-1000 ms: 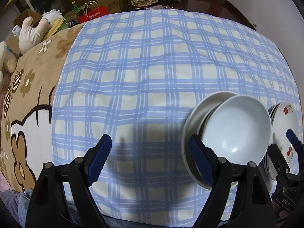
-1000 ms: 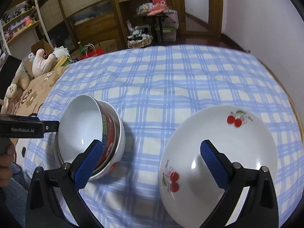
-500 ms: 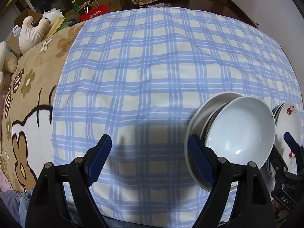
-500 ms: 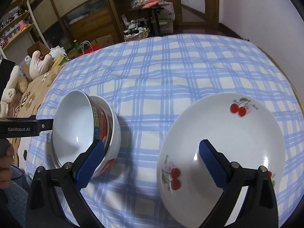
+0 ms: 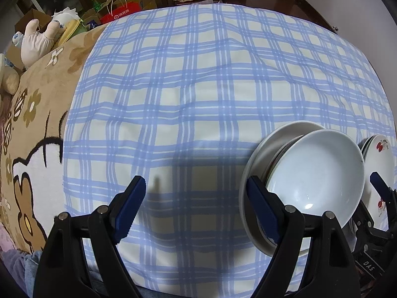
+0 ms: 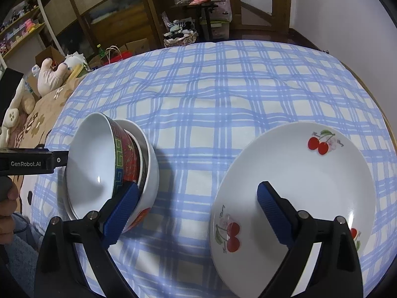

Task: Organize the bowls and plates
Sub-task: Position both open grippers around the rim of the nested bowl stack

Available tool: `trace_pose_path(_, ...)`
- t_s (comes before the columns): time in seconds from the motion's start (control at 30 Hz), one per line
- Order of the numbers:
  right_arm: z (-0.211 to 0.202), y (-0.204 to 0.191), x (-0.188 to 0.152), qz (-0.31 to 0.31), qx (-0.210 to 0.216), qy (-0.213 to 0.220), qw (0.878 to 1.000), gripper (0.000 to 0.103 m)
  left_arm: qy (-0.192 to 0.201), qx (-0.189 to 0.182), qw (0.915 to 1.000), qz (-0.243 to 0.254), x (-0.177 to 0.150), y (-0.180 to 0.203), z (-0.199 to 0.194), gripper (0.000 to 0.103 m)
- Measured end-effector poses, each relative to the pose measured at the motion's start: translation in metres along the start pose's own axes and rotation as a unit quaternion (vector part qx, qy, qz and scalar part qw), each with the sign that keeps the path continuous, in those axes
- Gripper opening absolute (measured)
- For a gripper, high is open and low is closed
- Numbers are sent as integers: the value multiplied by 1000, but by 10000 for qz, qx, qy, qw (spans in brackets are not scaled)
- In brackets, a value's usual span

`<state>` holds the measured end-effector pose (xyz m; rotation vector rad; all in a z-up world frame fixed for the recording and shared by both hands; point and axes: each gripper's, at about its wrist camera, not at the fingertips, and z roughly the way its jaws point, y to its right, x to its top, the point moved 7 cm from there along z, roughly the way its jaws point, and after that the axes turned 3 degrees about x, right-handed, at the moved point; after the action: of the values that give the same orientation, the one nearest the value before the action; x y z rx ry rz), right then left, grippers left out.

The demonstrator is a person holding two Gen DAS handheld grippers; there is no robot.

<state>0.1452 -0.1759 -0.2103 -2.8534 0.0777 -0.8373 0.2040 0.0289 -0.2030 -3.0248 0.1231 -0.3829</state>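
A stack of nested bowls (image 6: 94, 164) stands tilted on the blue checked cloth, the top one white inside with a red and green band outside. In the left wrist view the bowl stack (image 5: 312, 173) sits just right of my left gripper (image 5: 196, 206), which is open over bare cloth. A white plate with cherries (image 6: 297, 178) lies to the right on other plates. My right gripper (image 6: 197, 211) is open above the gap between bowls and plate, its right finger over the plate. The cherry plates (image 5: 379, 156) also show at the left wrist view's right edge.
The checked cloth (image 5: 198, 87) covers a round table. A brown flowered blanket (image 5: 32, 129) and plush toys (image 5: 39, 39) lie to the left. Shelves, boxes and a red bag (image 6: 116, 54) stand on the floor beyond the far edge. A hand (image 6: 7, 198) holds the left gripper.
Both grippers have stayed open and nearly still. The bowls and plates have not moved.
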Motion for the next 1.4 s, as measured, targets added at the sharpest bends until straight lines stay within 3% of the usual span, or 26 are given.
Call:
trace_pose_path(0.17, -2, -4, 0, -140, -227, 40, 9996, 102, 7, 8, 10000, 9, 0, 0, 0, 82)
trace_pose_path(0.37, 0, 1, 0, 156, -205, -139, 9996, 102, 5, 7, 10000, 9, 0, 0, 0, 82)
trace_pose_path(0.53, -2, 3, 2, 103, -486, -28, 9988, 102, -4, -6, 10000, -11, 0, -1, 1, 83)
trace_pose_path(0.8, 0, 10, 0, 365, -441, -189, 9982, 102, 1, 25, 10000, 53, -2, 2, 0, 83)
trace_pose_path(1.4, 9, 6, 8, 323, -288, -603, 9972, 103, -38, 99, 9999, 107, -2, 2, 1, 83)
